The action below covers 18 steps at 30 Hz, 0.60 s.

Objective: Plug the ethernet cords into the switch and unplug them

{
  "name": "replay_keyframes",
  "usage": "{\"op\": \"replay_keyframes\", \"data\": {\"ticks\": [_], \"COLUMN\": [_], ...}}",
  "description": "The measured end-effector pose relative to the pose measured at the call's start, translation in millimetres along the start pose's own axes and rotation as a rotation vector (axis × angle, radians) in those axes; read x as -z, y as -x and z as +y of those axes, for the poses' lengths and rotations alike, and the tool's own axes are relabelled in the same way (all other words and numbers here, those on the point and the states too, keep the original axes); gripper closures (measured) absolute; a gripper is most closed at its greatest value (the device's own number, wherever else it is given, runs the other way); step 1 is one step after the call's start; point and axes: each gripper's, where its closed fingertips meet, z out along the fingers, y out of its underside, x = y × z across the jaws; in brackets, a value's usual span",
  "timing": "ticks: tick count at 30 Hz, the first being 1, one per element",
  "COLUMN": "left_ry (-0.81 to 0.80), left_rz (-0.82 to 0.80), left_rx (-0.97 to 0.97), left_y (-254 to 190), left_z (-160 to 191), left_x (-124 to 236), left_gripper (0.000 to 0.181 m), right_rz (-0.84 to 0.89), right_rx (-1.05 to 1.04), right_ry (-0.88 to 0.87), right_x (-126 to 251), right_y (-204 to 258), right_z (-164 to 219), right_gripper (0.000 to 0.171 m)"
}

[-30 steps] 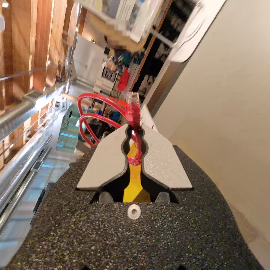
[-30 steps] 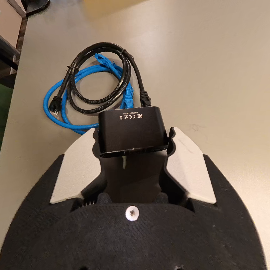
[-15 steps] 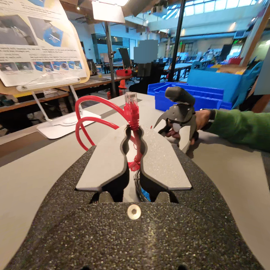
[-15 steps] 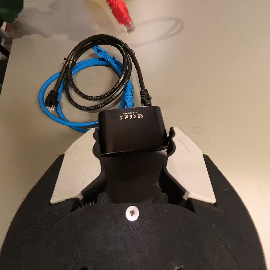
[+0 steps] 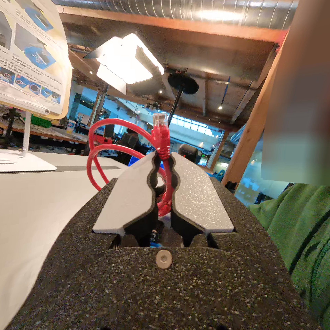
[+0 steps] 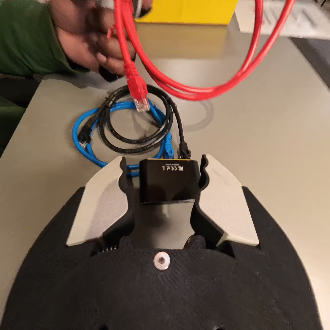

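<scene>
My left gripper (image 5: 163, 156) is shut on a red ethernet cord (image 5: 165, 171), with the clear plug (image 5: 159, 123) sticking out past the fingertips. In the right wrist view the red plug (image 6: 140, 97) hangs over the coiled cords, under the hand (image 6: 85, 39) holding that gripper. My right gripper (image 6: 163, 158) stands open around the black switch (image 6: 168, 180) on the table. There is a gap at its left side, and the right pad is close to it. A blue cord (image 6: 80, 128) and a black cord (image 6: 135, 142) have plugs at the switch's far side.
A yellow box (image 6: 182, 12) stands at the far table edge. An instruction sheet on a white stand (image 5: 32, 53) is at the left, with a lamp panel (image 5: 128, 59) above. A green sleeve (image 5: 303, 241) is close on the right. The red cord's loops (image 6: 223, 89) hang in the air. Spacing between my two grippers at the tips: around 15 centimetres.
My left gripper swung over and tilted up, bringing the red plug above the coiled cords. The switch now looks smaller and lower between my right jaws, with a gap on its left.
</scene>
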Motion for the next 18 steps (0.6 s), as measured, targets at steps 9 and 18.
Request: {"op": "replay_keyframes", "data": {"ticks": [9, 18], "left_ry": [-0.133, -0.125], "left_rz": [-0.132, -0.31], "left_rx": [0.086, 0.107], "left_y": [11, 6], "left_z": [-1, -3], "left_x": [-5, -9], "left_gripper": [0.171, 0.17], "right_rz": [0.237, 0.571], "right_rx": [0.353, 0.561], "right_ry": [-0.142, -0.141], "right_x": [-14, -11], "right_y": [13, -4], "right_z": [-41, -55], "right_gripper": [0.115, 0.153]}}
